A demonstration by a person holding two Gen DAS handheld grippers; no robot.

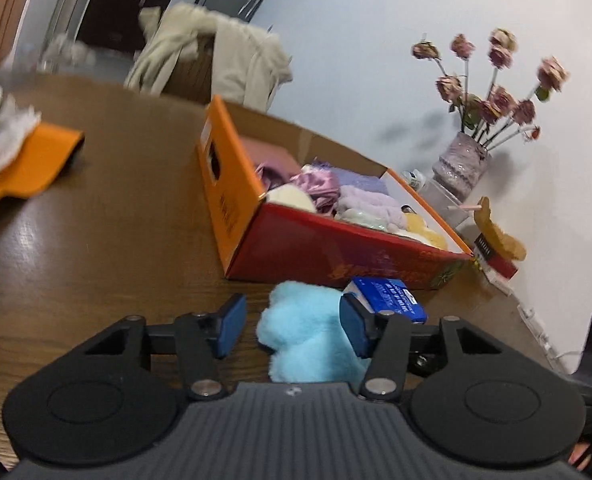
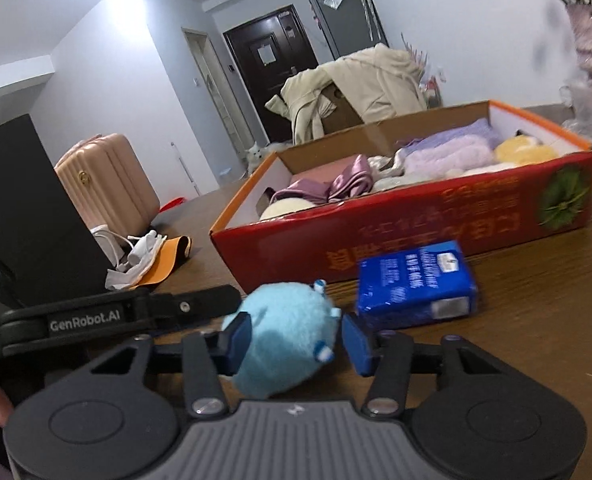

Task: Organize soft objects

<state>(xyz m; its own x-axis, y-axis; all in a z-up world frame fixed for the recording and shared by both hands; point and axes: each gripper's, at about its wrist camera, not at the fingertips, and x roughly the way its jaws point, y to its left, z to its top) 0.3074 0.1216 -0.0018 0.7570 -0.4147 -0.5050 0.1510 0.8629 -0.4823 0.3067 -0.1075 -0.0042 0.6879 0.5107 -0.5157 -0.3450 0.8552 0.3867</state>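
A light blue plush toy (image 1: 304,336) lies on the brown table in front of a red and orange cardboard box (image 1: 336,248). The box (image 2: 416,216) holds several soft items in purple, cream and yellow. My left gripper (image 1: 292,326) straddles the plush: the right pad touches it, while a gap shows at the left pad. From the other side, my right gripper (image 2: 296,342) also straddles the plush (image 2: 288,332), with its left pad against the fur and the right pad just clear. The left gripper's arm (image 2: 136,312) reaches in from the left.
A blue tissue pack (image 2: 416,284) lies just beyond the plush, by the box wall. A vase of dried roses (image 1: 460,164) stands by the wall. An orange pouch with white cables (image 2: 156,260), a black case (image 2: 28,208) and a coat-draped chair (image 1: 216,56) sit farther off.
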